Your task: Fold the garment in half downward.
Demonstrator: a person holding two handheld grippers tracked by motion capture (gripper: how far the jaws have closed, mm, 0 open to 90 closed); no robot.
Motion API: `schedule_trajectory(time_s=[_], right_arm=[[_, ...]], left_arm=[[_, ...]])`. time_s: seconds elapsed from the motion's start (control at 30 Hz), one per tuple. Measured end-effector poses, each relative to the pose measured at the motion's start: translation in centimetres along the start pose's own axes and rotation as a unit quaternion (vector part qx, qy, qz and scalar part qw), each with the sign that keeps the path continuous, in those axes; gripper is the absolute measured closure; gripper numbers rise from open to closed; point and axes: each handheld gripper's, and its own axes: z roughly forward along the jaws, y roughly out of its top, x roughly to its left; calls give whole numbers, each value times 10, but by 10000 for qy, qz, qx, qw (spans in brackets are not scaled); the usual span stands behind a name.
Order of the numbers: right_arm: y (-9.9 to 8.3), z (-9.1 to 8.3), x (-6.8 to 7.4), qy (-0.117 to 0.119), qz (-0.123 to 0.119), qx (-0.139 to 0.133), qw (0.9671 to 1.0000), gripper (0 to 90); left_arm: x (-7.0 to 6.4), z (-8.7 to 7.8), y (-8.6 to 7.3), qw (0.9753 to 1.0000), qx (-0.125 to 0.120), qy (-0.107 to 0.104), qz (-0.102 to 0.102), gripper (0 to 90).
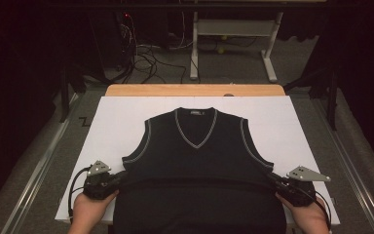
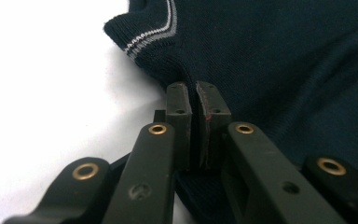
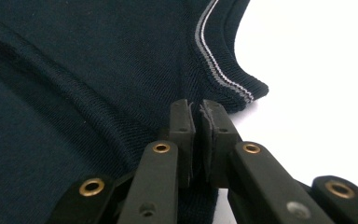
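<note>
A dark navy sleeveless V-neck sweater (image 1: 197,151) with grey-and-white trim lies flat on the white board (image 1: 121,117), neck at the far side. My left gripper (image 1: 119,179) is shut on the sweater's left side seam just below the armhole (image 2: 142,39), its pads (image 2: 179,100) pinching the knit. My right gripper (image 1: 272,180) is shut on the right side seam below the other armhole (image 3: 223,74), with cloth (image 3: 98,93) clamped between its pads (image 3: 182,116). The sweater's lower part hangs over the near edge of the board.
The white board lies on a wooden table (image 1: 195,89) whose far edge shows beyond it. A white desk frame (image 1: 233,39) and loose cables (image 1: 148,58) stand on the grey floor behind. A metal rail (image 1: 34,170) runs along the left.
</note>
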Motion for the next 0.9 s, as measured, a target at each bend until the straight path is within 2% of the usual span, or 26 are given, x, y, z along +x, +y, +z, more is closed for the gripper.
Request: schedule_trajectory(time_s=[0.23, 0.47, 0.9], right_arm=[[-8, -11, 4, 33, 6, -28, 10000, 842], [-13, -20, 6, 46, -25, -70, 10000, 841], [-17, -25, 9, 105, -22, -36, 9999, 821]], left_arm=[[-5, -9, -7, 9999, -5, -107, 44, 811], [-9, -12, -13, 9999, 48, -126, 93, 810], [-7, -12, -17, 9998, 72, -191, 56, 799]])
